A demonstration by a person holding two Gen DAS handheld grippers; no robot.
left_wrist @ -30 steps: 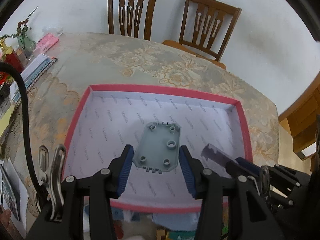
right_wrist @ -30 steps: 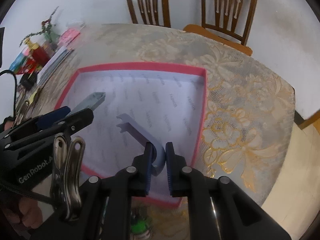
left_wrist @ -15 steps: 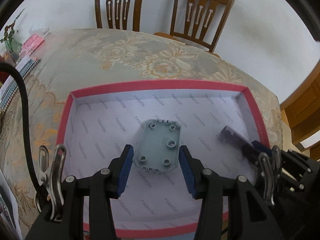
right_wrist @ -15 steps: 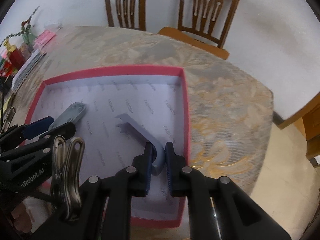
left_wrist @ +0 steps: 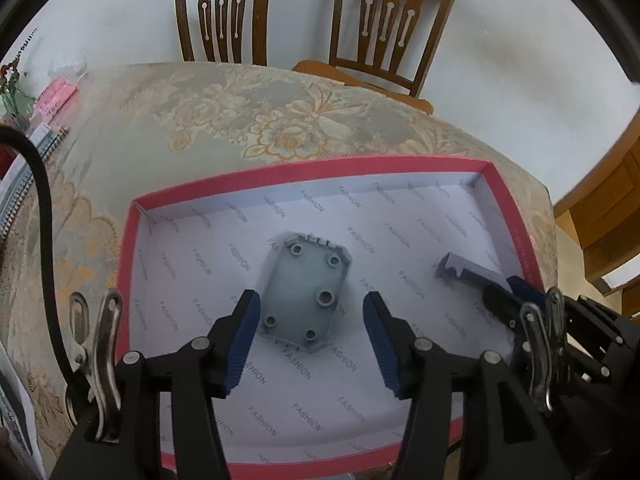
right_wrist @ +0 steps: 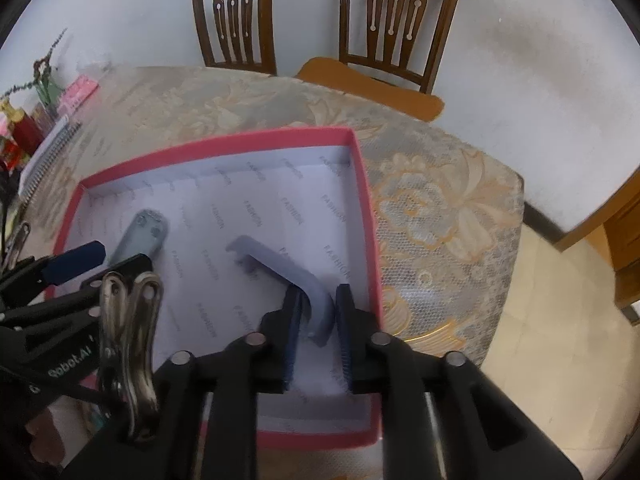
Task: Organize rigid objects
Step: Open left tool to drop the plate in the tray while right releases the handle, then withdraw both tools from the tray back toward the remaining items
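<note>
"FASHION" repeats across the white lining of the pink-rimmed box (left_wrist: 516,216); the left claw's (right_wrist: 76,264) body reads "obot.AI".

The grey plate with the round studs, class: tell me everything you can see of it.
The grey plate is a flat, matt, plastic-looking panel with clipped corners, five raised round studs and small notches along both short ends. It lies flat on the white printed lining of the pink-rimmed box, left of the curved grey bracket. The left gripper straddles its near end, jaws opening, pads clear of its edges.
</note>
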